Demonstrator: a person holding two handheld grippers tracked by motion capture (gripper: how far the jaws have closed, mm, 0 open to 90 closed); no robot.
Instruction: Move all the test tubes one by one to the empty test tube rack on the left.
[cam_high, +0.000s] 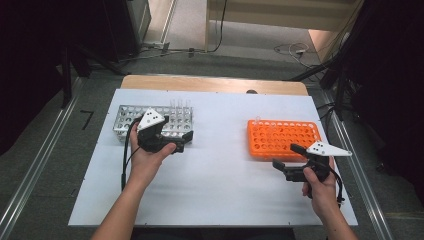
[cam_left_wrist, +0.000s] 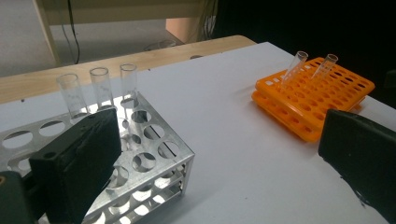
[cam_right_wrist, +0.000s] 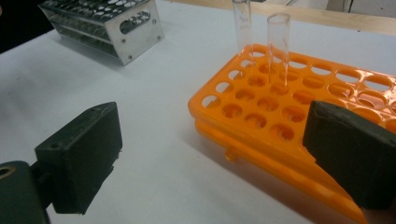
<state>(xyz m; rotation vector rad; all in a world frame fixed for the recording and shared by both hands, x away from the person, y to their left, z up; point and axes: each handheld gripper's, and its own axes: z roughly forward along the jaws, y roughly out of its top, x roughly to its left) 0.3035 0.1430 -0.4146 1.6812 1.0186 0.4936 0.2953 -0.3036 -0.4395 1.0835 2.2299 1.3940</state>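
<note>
High view puts the left gripper (cam_high: 182, 141) at the front right corner of the metal tube rack (cam_high: 125, 114), while the right gripper (cam_high: 286, 156) waits just in front of the orange rack (cam_high: 310, 131). Three clear glass tubes (cam_left_wrist: 100, 86) stand upright in a row along the metal rack's far edge, their long axes vertical, up and to the left beyond the left gripper's jaws in the left gripper view. Those jaws stand wide apart with nothing between them. The left hand (cam_high: 147, 160) is plainly the nearer one; it holds its gripper about level, aimed rightward across the white tabletop (cam_high: 220, 190). Two tubes (cam_right_wrist: 278, 44) already stand in the orange rack. The right gripper's jaws also gape empty.
</note>
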